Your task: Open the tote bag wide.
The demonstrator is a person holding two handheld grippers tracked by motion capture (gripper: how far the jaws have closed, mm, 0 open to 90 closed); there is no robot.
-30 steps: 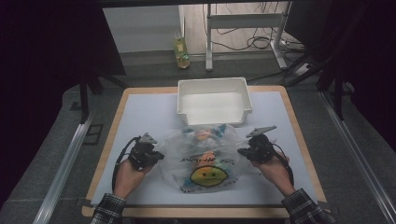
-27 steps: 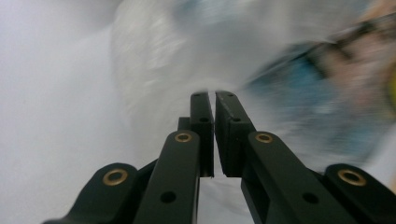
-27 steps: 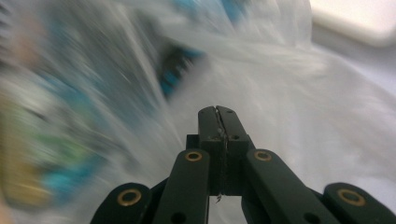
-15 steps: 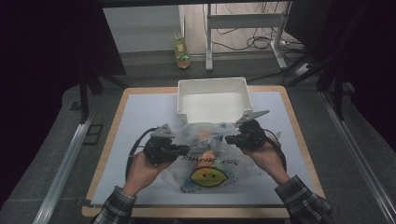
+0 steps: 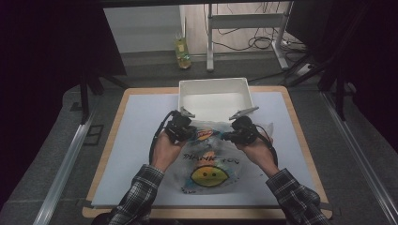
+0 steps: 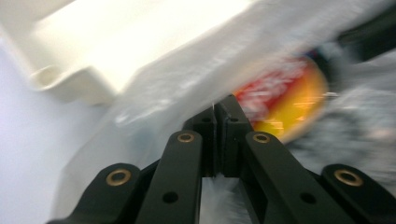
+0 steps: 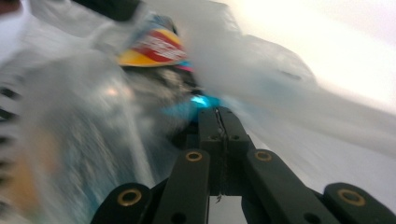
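A clear plastic bag [image 5: 206,164] with a yellow smiley face and "THANK YOU" print lies on the pale blue mat [image 5: 136,150]. My left gripper [image 5: 187,131] is shut on the bag's upper left edge, my right gripper [image 5: 232,135] on its upper right edge. The film [image 6: 154,93] is pinched between the left jaws, which stand together. The right jaws also stand together on the film [image 7: 261,93]. Colourful snack packets [image 7: 149,46] show through the bag [image 6: 285,98]. A white bin [image 5: 213,96] stands just beyond both grippers.
The mat lies on a wooden-edged table [image 5: 293,112]. A yellow-green bottle [image 5: 182,52] stands on the floor beyond the table, near a metal frame's legs [image 5: 281,42] and cables. Bare mat lies to the left and right of the bag.
Both hands have moved inward and away from the person, toward the white bin, lifting the bag's top edge with them. The bag's mouth is now bunched up between the grippers.
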